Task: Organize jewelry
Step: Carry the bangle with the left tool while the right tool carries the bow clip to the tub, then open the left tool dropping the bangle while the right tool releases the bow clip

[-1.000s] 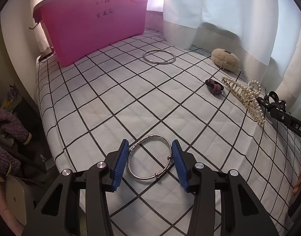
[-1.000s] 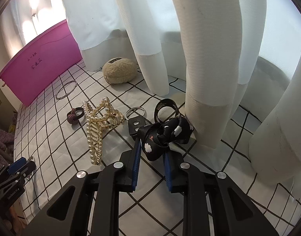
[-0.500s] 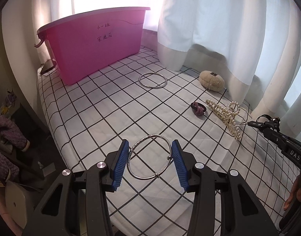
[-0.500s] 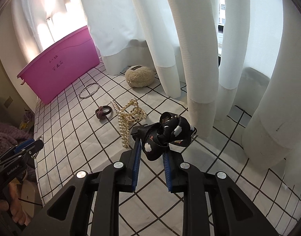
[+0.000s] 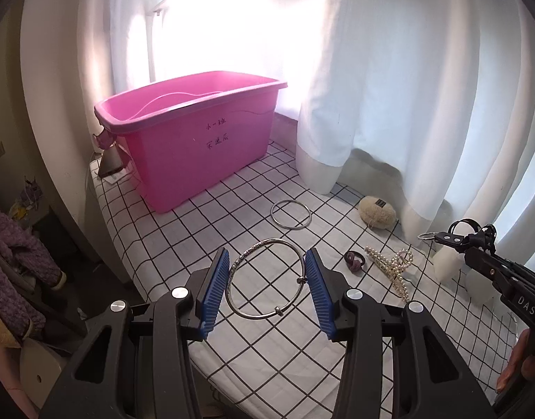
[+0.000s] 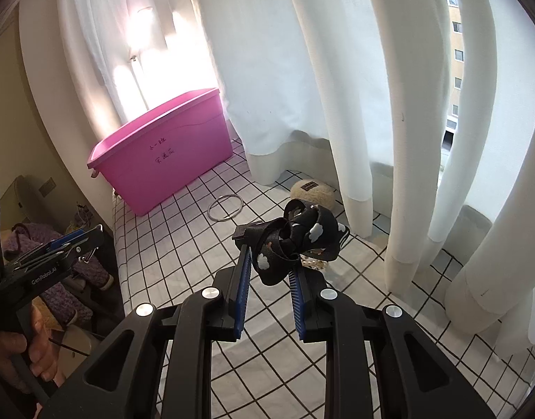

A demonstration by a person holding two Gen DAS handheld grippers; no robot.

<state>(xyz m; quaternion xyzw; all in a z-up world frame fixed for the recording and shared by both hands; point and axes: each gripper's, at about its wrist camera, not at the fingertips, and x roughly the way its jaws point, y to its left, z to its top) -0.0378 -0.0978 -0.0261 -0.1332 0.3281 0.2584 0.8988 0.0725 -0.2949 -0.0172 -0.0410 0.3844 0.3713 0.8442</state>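
Left wrist view: my left gripper (image 5: 267, 281) clamps a thin silver bangle (image 5: 266, 278) across its width, the ridged blue pads (image 5: 216, 289) pressing its rim at 9 and 3 o'clock, lifted above the white, black-gridded cloth (image 5: 204, 220). At 12 o'clock a second plain metal ring (image 5: 290, 212) lies flat on the cloth, and beyond it, toward 11 o'clock, stands a glossy pink plastic tub (image 5: 194, 132) with handwritten characters on its wall. At 2 o'clock sit a small dark hair tie (image 5: 354, 261), a pearl-studded gold claw clip (image 5: 389, 269) just beside it, and a fuzzy cream pouch (image 5: 377, 212) against the hem of the white curtains (image 5: 389, 87). The cloth's near-left edge drops away at 8 o'clock toward a purple knitted garment (image 5: 12, 262).

Right wrist view: my right gripper (image 6: 269, 274) is closed on a black ribbon hair bow (image 6: 295, 241) with pale cloud shapes, held in the air over the cloth (image 6: 183, 244); pearls of the clip (image 6: 312, 262) peep from under it. The metal ring (image 6: 225, 208) lies at 11 o'clock, the pink tub (image 6: 162, 160) beyond it, the cream pouch (image 6: 312, 192) at 12 o'clock. Heavy curtain folds (image 6: 407, 104) crowd the cloth from 1 to 4 o'clock; the left gripper (image 6: 89, 241) shows at 9 o'clock.
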